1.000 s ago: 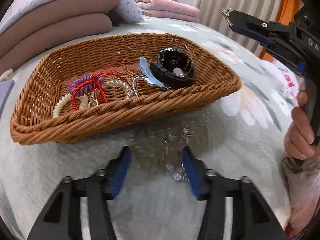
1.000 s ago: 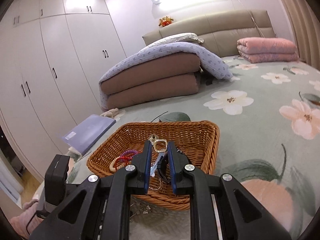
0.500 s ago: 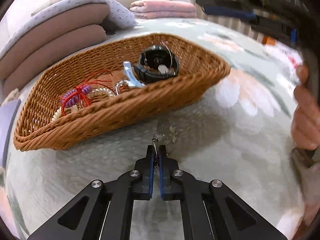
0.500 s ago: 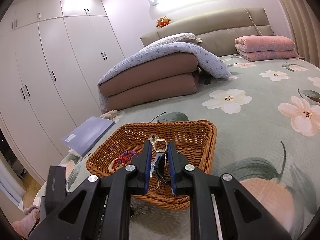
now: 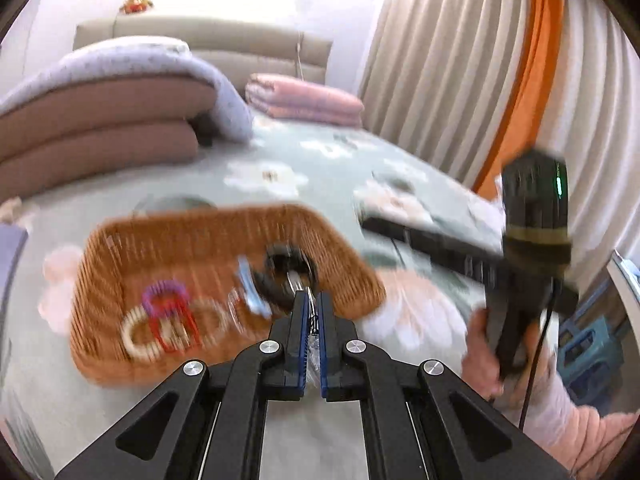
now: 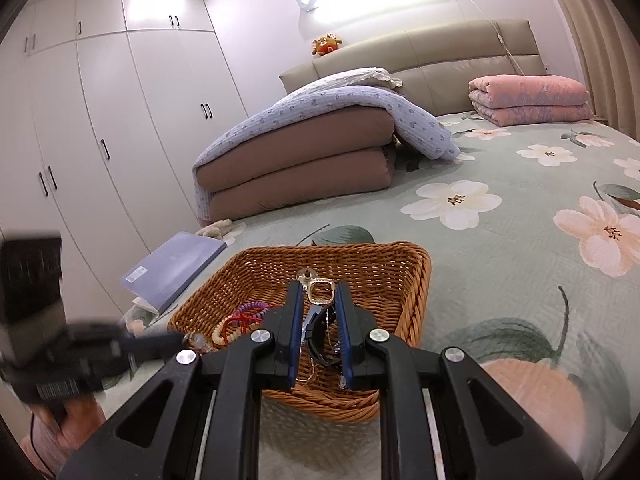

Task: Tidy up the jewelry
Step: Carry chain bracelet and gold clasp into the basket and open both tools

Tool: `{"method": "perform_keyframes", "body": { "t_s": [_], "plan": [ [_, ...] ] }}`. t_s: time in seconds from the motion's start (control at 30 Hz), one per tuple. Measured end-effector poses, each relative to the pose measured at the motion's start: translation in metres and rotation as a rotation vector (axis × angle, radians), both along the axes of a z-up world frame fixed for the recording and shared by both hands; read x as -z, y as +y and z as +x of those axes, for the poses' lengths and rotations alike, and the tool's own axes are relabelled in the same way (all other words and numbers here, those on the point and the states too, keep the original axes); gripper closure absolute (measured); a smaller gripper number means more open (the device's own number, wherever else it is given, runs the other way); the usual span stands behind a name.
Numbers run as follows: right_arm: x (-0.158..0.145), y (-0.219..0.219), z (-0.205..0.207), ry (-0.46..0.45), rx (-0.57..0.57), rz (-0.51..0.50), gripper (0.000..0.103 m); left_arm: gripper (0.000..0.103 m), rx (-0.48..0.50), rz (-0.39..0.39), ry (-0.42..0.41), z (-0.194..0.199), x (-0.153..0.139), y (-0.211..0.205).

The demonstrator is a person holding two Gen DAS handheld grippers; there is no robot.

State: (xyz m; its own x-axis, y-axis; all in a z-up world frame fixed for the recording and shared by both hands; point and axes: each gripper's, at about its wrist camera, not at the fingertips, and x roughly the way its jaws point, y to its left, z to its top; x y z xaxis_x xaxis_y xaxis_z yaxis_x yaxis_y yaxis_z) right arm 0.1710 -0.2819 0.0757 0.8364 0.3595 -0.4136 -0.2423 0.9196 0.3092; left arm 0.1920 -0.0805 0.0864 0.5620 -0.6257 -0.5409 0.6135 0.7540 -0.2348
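basket (image 6: 404, 280) top open; right gripper (image 6: 317, 300) hovering above.

I count one wicker basket (image 6: 404, 280) on the bed. In it: one black watch (image 5: 288, 276), one purple coil hair tie (image 5: 164, 292), one red cord bracelet (image 5: 172, 320), and what may be one or two pearl strands (image 5: 140, 336) — too blurred. My two grippers each pinch one piece.
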Motion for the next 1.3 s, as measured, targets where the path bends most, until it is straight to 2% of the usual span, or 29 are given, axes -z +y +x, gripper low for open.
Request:
{"method": "perform_keyframes", "body": {
  "t_s": [0.1, 0.2, 0.27, 0.37, 0.47, 0.5, 0.53, 0.6, 0.73, 0.83, 0.9, 1.0, 1.07, 1.17, 1.3],
  "plan": [
    [0.006, 0.002, 0.005, 0.019, 0.02, -0.028, 0.085, 0.1, -0.041, -0.013, -0.025, 0.024, -0.006, 0.0],
    [0.013, 0.001, 0.012, 0.046, 0.026, -0.033, 0.085, 0.1, -0.056, -0.066, 0.012, 0.046, 0.003, 0.004],
    [0.015, 0.002, 0.014, 0.054, 0.028, -0.047, 0.085, 0.1, -0.065, -0.066, 0.042, 0.054, 0.014, 0.006],
    [0.015, 0.004, 0.013, 0.047, 0.018, -0.051, 0.085, 0.1, -0.024, -0.054, 0.1, 0.055, 0.027, 0.015],
    [0.014, 0.007, 0.011, 0.038, 0.01, -0.054, 0.085, 0.098, -0.049, -0.039, 0.1, 0.05, 0.026, 0.026],
    [0.014, 0.007, 0.012, 0.04, 0.008, -0.055, 0.085, 0.091, -0.058, -0.034, 0.114, 0.051, 0.026, 0.028],
    [0.015, 0.008, 0.012, 0.042, 0.007, -0.057, 0.085, 0.077, -0.067, -0.02, 0.141, 0.053, 0.028, 0.029],
    [0.016, 0.009, 0.013, 0.049, 0.011, -0.069, 0.084, 0.057, -0.088, -0.012, 0.175, 0.051, 0.033, 0.035],
    [0.019, 0.008, 0.018, 0.069, 0.011, -0.065, 0.084, 0.056, -0.08, -0.032, 0.17, 0.023, 0.041, 0.052],
    [0.021, 0.01, 0.021, 0.081, 0.029, -0.083, 0.082, 0.053, -0.033, -0.059, 0.169, 0.003, 0.046, 0.055],
    [0.023, 0.008, 0.021, 0.085, 0.047, -0.093, 0.065, 0.052, 0.007, -0.039, 0.183, -0.001, 0.052, 0.046],
    [0.022, 0.005, 0.018, 0.077, 0.056, -0.086, 0.064, 0.052, 0.014, 0.014, 0.178, -0.002, 0.06, 0.03],
    [0.021, 0.003, 0.017, 0.072, 0.054, -0.075, 0.064, 0.052, 0.021, 0.02, 0.215, 0.002, 0.068, 0.026],
    [0.02, 0.003, 0.016, 0.065, 0.047, -0.069, 0.064, 0.052, 0.032, 0.01, 0.238, 0.006, 0.074, 0.028],
    [0.016, 0.008, 0.006, 0.026, 0.056, -0.095, 0.064, 0.052, 0.031, -0.015, 0.222, -0.002, 0.07, 0.033]
  ]
}}
